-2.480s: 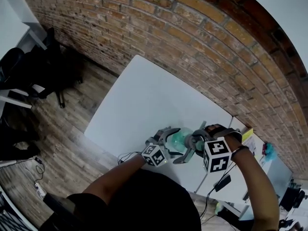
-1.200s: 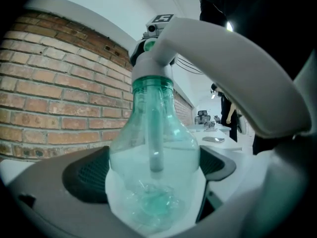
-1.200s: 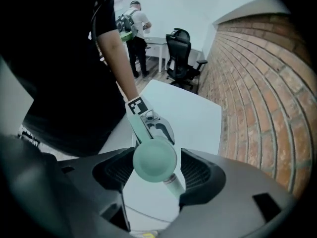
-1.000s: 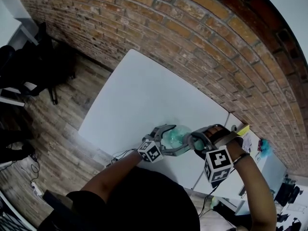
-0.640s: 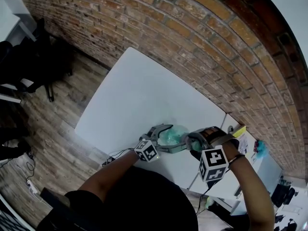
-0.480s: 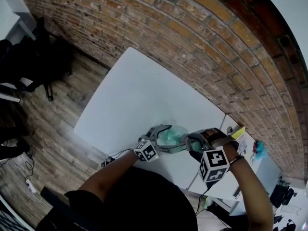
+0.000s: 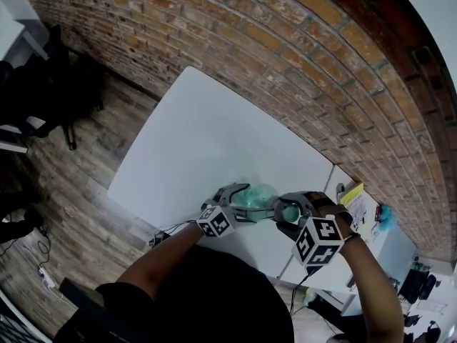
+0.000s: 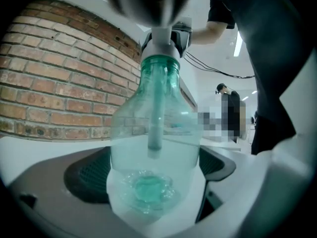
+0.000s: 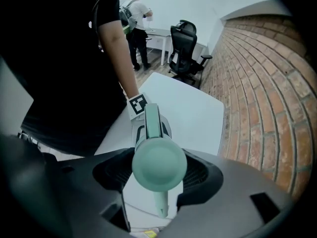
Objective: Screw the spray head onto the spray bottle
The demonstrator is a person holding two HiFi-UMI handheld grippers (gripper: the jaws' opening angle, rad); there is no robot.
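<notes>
1. Left claw (image 8: pixel 151 180) is clamped on the base end of the spray bottle (image 8: pixel 153 133). Right claw (image 9: pixel 158 175) is clamped on the spray head (image 9: pixel 158 165) at the bottle's neck end. Neither is empty.
2. Bottle hangs between the two claws, over the near edge of the worktop (image 7: pixel 214 141). Can't tell if it touches.
3. Step in hand, my read: threading the collar (image 8: pixel 161 43). It sits on the bottle's neck, with the dip tube (image 8: pixel 156 113) running down inside the bottle.
4. To do it well:
   - Hold the bottle fixed with the left claw and turn only the head.
   - Line the head up with the bottle's axis, or it will cross-thread.
   - Push lightly toward the bottle while turning.
   - Stop at firm resistance.
   - Go easy on left clamp force, since the thin clear wall looks crushable.
5. Contents: the bottle is clear green plastic. Only the dip tube is certain inside, ending short of the base. Liquid: can't tell. A faint line across the body may be the worktop edge seen through the bottle.
</notes>
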